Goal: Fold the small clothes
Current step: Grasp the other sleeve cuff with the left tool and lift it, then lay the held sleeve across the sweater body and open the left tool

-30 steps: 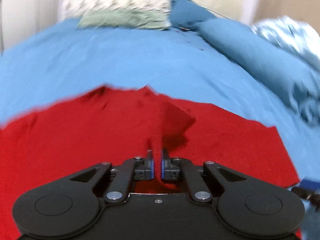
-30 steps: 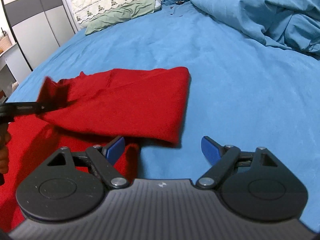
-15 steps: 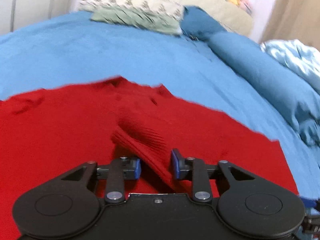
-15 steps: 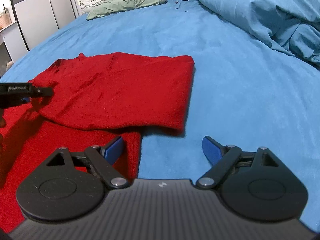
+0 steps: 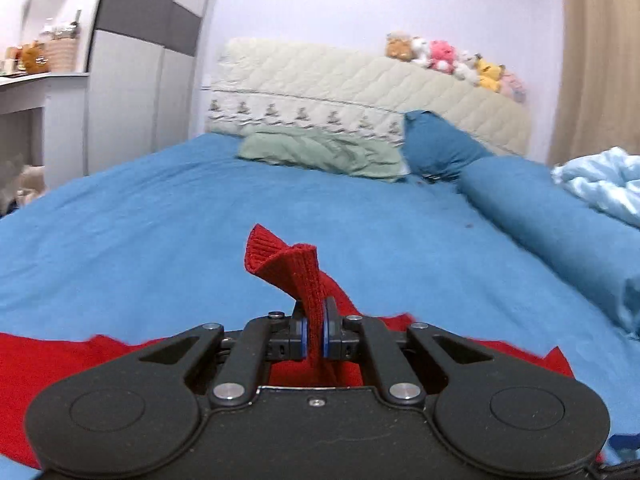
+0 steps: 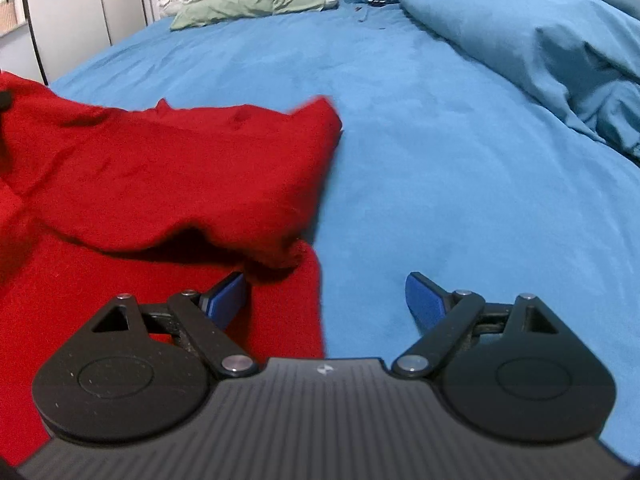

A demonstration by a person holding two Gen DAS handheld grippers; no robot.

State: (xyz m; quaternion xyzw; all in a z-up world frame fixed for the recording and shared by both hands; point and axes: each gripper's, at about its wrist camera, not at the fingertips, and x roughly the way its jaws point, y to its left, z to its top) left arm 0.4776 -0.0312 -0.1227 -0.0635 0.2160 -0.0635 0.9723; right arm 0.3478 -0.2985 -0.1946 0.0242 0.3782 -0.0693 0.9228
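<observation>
While left gripper [image 5: 314,332] pinches red garment [image 5: 290,272], blue bedsheet [image 5: 160,220] lies beneath.

we find no readable words, brand names or numbers in either view. the only sign is a small pale lightning-bolt-like mark [image 6: 322,369] on the ribbed dark housing of the right gripper [image 6: 326,300], just behind its fingers; it may be a logo, though it is too small for us to be sure. the left gripper [image 5: 315,330] housing shows only plain screws and discs, with no lettering. the headboard cover [image 5: 360,92] carries a stitched row of little figures, a pattern rather than text.
</observation>
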